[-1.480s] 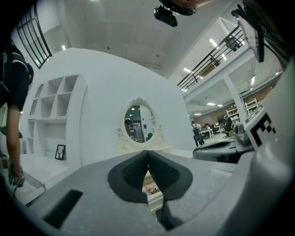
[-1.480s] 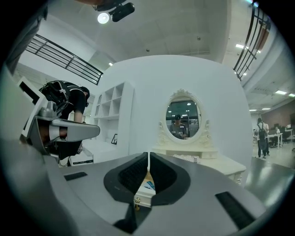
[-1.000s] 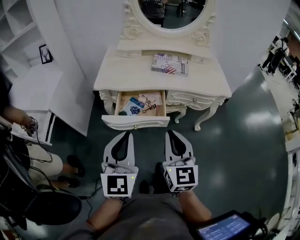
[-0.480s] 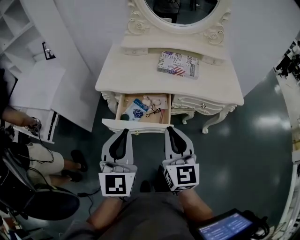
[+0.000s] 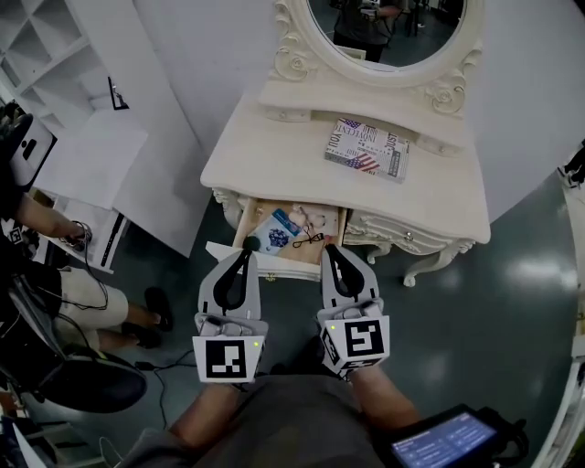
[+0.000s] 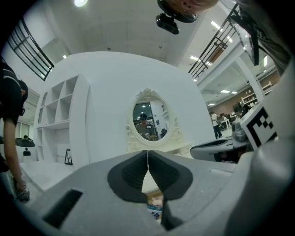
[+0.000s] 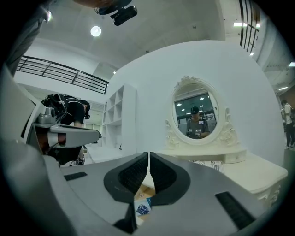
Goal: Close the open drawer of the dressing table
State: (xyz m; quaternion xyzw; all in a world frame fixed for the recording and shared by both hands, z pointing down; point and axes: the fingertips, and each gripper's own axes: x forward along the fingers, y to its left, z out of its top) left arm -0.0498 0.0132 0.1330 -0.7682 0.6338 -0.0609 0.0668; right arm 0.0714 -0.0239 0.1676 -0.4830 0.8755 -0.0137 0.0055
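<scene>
Left gripper (image 5: 243, 250) and right gripper (image 5: 331, 249), both closed and empty, have neared the drawer (image 5: 291, 266); rigid, likely free-sliding, so I push its front.

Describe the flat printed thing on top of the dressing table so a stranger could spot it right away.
Find the cream dressing table with the oval mirror against the white wall. On its top, below the mirror, lies a flat rectangular book or box. It is the only thing on that top, printed with lettering and a stars-and-stripes flag.
</scene>
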